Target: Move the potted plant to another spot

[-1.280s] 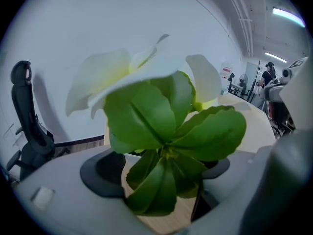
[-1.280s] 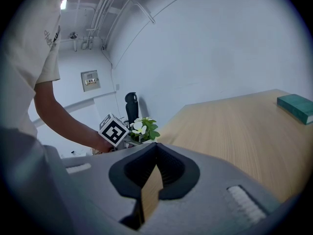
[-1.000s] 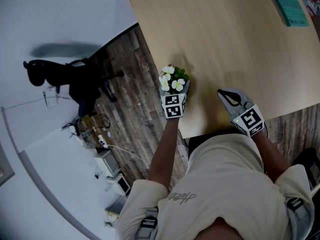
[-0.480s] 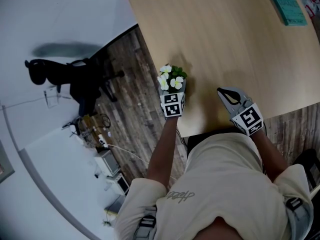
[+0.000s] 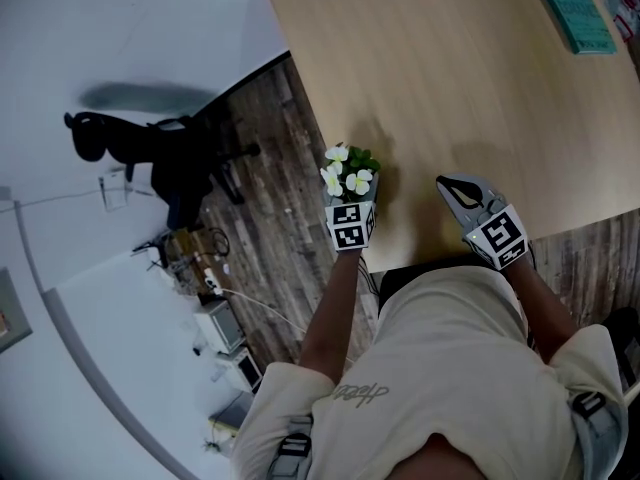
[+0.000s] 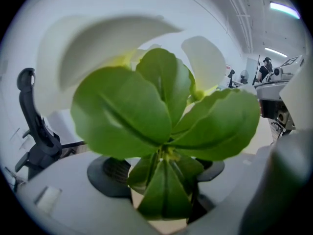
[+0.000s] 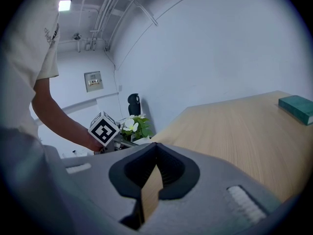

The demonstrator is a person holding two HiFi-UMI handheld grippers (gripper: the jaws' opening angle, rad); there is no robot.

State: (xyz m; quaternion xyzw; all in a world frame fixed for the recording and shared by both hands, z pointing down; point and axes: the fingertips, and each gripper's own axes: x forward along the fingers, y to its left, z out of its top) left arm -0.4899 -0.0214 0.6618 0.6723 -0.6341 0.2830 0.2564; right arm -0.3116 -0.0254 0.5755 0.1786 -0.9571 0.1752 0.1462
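The potted plant (image 5: 350, 172), with white flowers and green leaves in a small pale pot, is at the left near edge of the wooden table (image 5: 480, 88). My left gripper (image 5: 352, 194) is shut on its pot. In the left gripper view the leaves (image 6: 166, 131) fill the picture, with a jaw on either side of the stem and pot. My right gripper (image 5: 456, 190) rests over the table's near edge to the right, shut with nothing in it (image 7: 155, 151). The right gripper view shows the plant (image 7: 133, 126) next to the left gripper's marker cube (image 7: 104, 129).
A green book (image 5: 575, 8) lies at the table's far right. A black office chair (image 5: 150, 158) stands on the wood-pattern floor to the left of the table. Boxes and cables lie on the floor at lower left.
The left gripper and the plant have shifted a little toward me, nearer the table's near edge. The right gripper has kept still.
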